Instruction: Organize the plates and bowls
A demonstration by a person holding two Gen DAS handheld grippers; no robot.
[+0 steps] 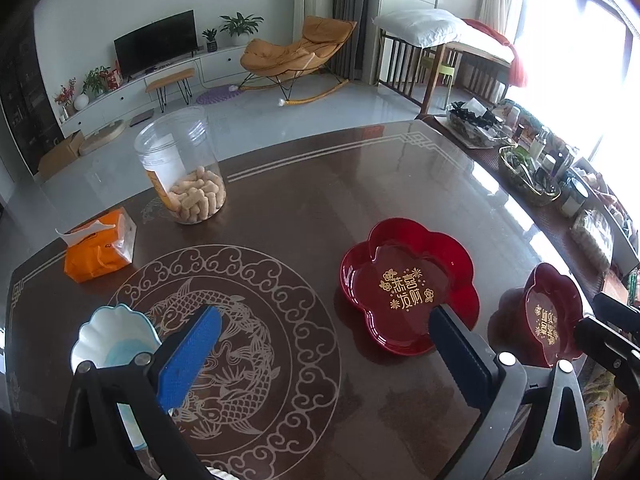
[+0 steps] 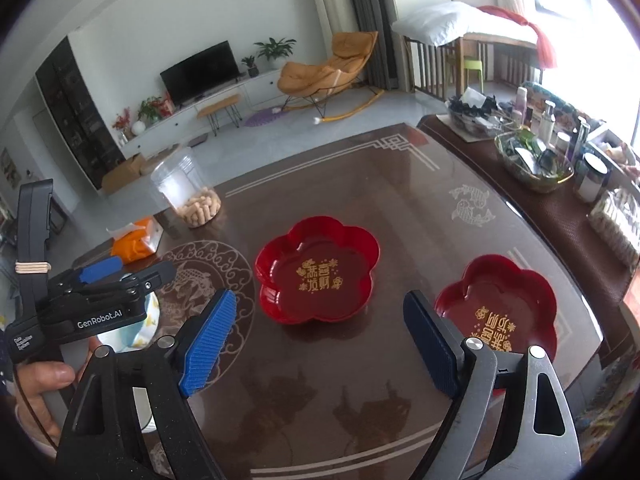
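Note:
Two red flower-shaped plates with gold characters rest on the dark table. In the left wrist view the larger red plate (image 1: 408, 288) sits just beyond my right finger, and the second red plate (image 1: 552, 312) is at the far right. A white scalloped bowl (image 1: 116, 340) with a blue rim lies beside my left finger. My left gripper (image 1: 324, 316) is open and holds nothing. In the right wrist view my right gripper (image 2: 320, 300) is open and empty above the table. The larger red plate (image 2: 316, 268) lies ahead of it, and the second red plate (image 2: 500, 304) is partly behind its right finger.
A clear jar of peanuts (image 1: 184, 168) and an orange tissue pack (image 1: 100, 248) stand at the table's far left. A cluttered side table (image 1: 540, 160) runs along the right. A hand (image 2: 40, 392) holds the left gripper (image 2: 136, 270) over the white bowl (image 2: 140, 324).

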